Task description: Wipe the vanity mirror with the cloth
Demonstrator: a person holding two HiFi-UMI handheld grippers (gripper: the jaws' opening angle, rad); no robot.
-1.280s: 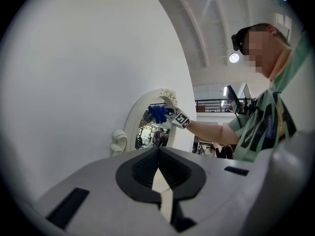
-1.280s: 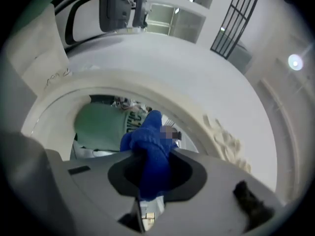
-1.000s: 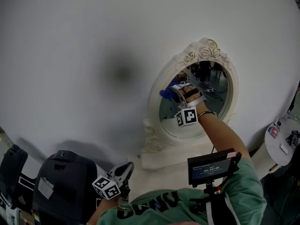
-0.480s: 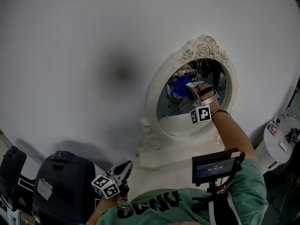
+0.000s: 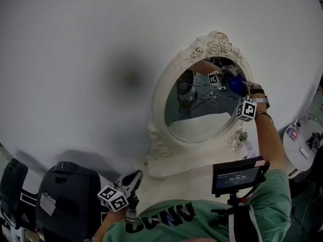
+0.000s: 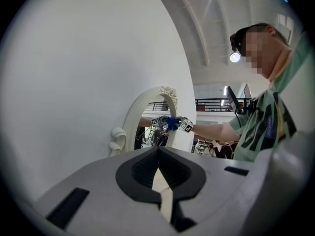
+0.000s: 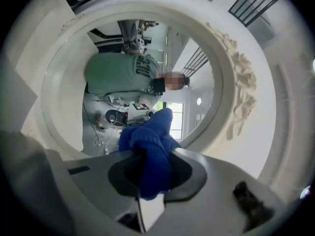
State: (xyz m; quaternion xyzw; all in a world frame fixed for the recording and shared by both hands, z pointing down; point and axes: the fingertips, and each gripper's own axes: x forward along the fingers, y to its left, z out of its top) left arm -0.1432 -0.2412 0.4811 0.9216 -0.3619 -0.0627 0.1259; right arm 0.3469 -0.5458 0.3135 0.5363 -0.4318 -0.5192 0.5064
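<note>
At upper right of the oval white rose-carved vanity mirror [image 5: 197, 130], the right gripper [image 5: 239, 87] holds a crumpled blue cloth [image 5: 232, 79] against the glass — fingers clamped on it. Left gripper [image 5: 132, 181] is low, approx. by the person's chest — fingers closed together, w/ nothing between.

This is a large hall fitted out as a recording lab, not a home. A plain white curved backdrop wall [image 5: 101, 44] rises behind an ornate white oval vanity mirror [image 5: 194, 117] staged on a white table [image 5: 166, 183]. In the left gripper view, round ceiling lamps [image 6: 235, 57] hang high at 1 o'clock and a dark balcony railing [image 6: 209, 102] runs near the centre. In the head view, a black equipment case [image 5: 68, 195] sits at 8 o'clock, a small dark screen [image 5: 237, 176] at 5 o'clock, and a round white side table [image 5: 303, 150] with small gear at 4 o'clock.
</note>
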